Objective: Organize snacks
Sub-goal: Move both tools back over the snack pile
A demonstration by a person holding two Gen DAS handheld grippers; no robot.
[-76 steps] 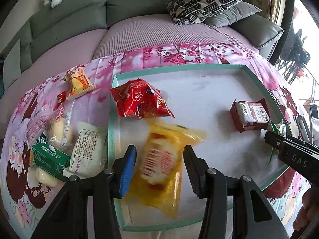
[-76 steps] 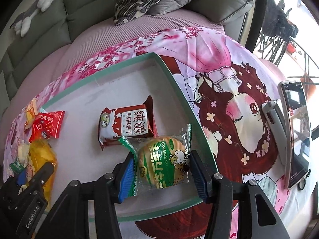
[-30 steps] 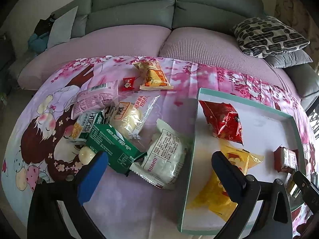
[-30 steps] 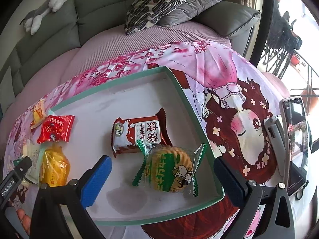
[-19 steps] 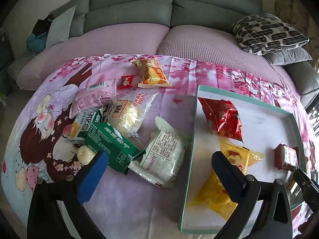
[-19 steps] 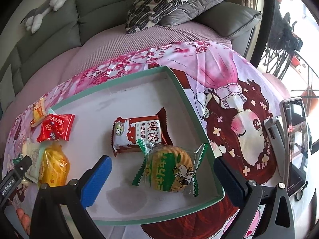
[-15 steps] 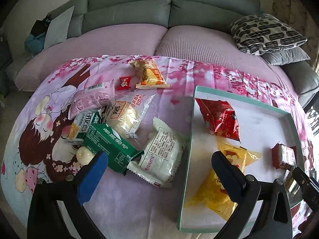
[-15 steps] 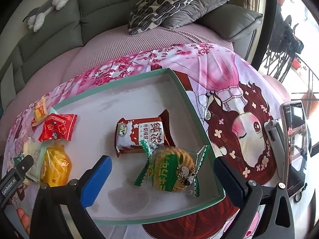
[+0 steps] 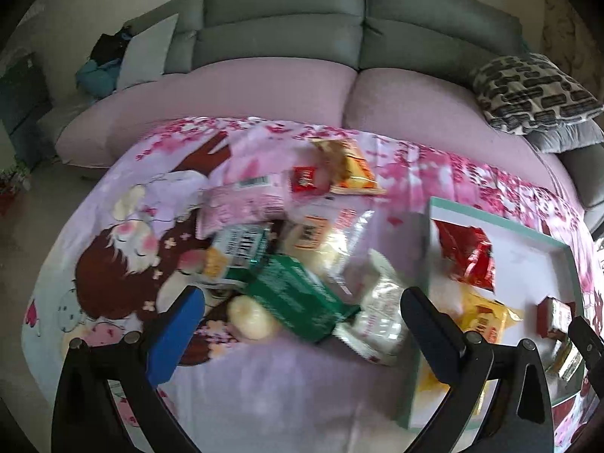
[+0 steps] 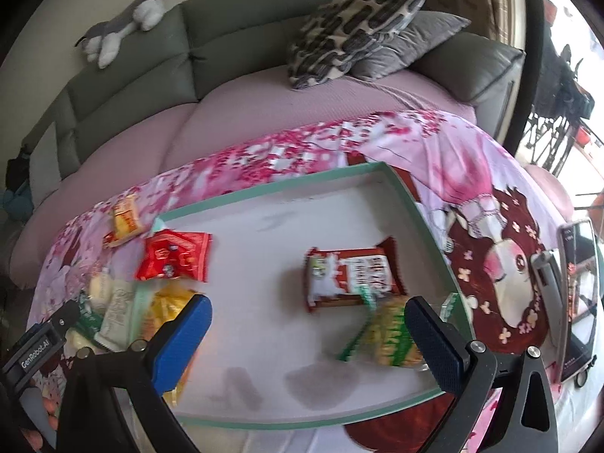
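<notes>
Left hand-held gripper [image 9: 302, 315] wide, empty | green box [image 9: 298, 298] near: light, stiff; grip across narrow sides | right hand-held gripper [image 10: 307, 324] wide over tray [image 10: 287, 185]

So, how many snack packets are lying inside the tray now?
4. Red packet at the far left, yellow packet nearer on the left, red-and-white biscuit packet mid-right, green cake packet near right. The grippers may hide more.

You're holding the right gripper [image 10: 307, 334] wide open over the tray [image 10: 287, 185], nothing btwn its fingers. Green cookie pack [image 10: 389, 334] is lying just beside the red-white biscuit pack [image 10: 351, 275]; red pouch [image 10: 173, 255] is sitting far left.
</notes>
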